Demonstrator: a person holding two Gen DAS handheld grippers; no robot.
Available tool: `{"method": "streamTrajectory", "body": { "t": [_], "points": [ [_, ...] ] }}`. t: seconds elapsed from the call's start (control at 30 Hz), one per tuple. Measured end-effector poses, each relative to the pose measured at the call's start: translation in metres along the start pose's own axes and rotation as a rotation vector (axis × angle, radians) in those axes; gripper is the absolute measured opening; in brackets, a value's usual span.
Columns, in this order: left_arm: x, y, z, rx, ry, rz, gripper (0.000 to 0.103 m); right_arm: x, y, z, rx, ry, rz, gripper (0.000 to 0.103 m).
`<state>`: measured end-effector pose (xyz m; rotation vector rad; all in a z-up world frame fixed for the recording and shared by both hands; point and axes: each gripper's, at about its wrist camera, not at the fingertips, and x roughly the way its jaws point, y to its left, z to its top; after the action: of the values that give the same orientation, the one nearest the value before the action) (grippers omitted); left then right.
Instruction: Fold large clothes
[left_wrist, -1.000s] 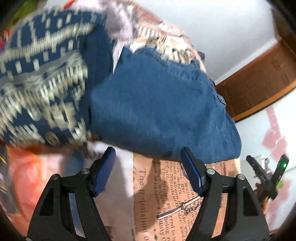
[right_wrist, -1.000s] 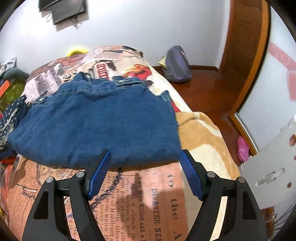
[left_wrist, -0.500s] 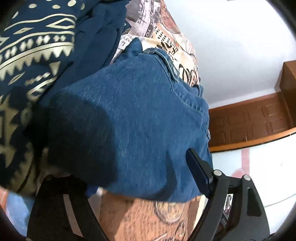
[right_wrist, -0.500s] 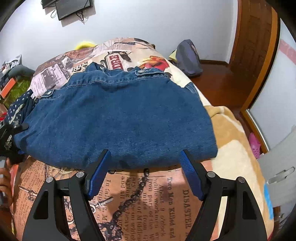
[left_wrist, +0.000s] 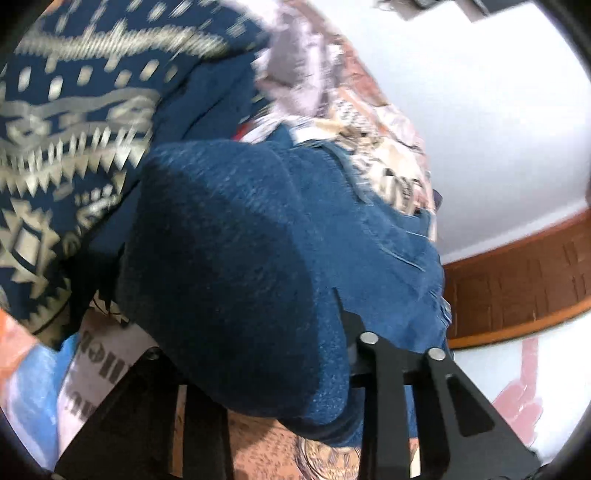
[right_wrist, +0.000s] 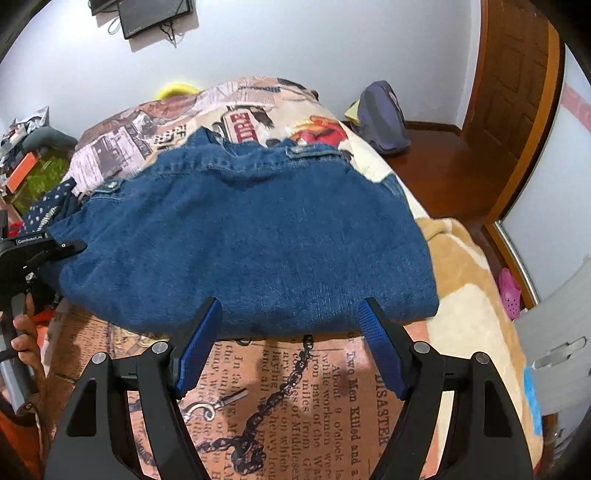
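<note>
Denim shirt (right_wrist: 240, 240) lies on my newspaper-print blanket (right_wrist: 295, 387); my left gripper (left_wrist: 266, 354) is closing over its corner to lift a fold, while my right gripper (right_wrist: 291, 347) waits spread at the hem.

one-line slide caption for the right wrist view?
Open right gripper poised at near edge of folded blue denim garment on newspaper-print blanket.

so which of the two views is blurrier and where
Left wrist view: motion blur smears the patterned navy cloth and denim garment bunched close to the lens. Right wrist view: sharp, with the newsprint bedspread text readable; both bend at the fisheye rim.
</note>
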<state>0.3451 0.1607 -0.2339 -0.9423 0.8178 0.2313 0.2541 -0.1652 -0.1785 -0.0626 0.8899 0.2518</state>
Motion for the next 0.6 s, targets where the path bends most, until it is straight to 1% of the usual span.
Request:
{"method": "streamTrajectory", "body": {
  "t": [0.07, 0.17, 0.2, 0.27, 0.37, 0.43, 0.5, 0.6],
  "points": [
    [-0.017, -0.015, 0.003, 0.090, -0.010, -0.054, 0.023, -0.007, 0.002, 0.004, -0.010, -0.007, -0.007, 0.073],
    [-0.048, -0.047, 0.009, 0.247, -0.048, -0.100, 0.020, -0.014, 0.008, 0.012, -0.023, -0.015, -0.009, 0.073],
    [-0.056, -0.054, 0.010, 0.286, -0.067, -0.097, 0.020, -0.017, 0.012, 0.017, -0.030, -0.018, 0.001, 0.073],
    [-0.082, -0.073, 0.013, 0.386, -0.146, -0.084, 0.019, -0.019, 0.021, 0.024, -0.041, -0.025, 0.019, 0.073],
    [-0.117, -0.078, 0.018, 0.442, -0.244, -0.080, 0.019, -0.020, 0.042, 0.037, -0.073, -0.039, 0.054, 0.073],
    [-0.136, -0.080, 0.025, 0.471, -0.314, -0.057, 0.019, -0.018, 0.058, 0.044, -0.091, -0.040, 0.085, 0.073],
    [-0.147, -0.078, 0.029, 0.507, -0.356, -0.025, 0.019, -0.010, 0.081, 0.053, -0.103, -0.033, 0.147, 0.073],
    [-0.149, -0.072, 0.030, 0.547, -0.382, 0.033, 0.019, 0.007, 0.114, 0.057, -0.122, -0.007, 0.223, 0.073]
  ]
}}
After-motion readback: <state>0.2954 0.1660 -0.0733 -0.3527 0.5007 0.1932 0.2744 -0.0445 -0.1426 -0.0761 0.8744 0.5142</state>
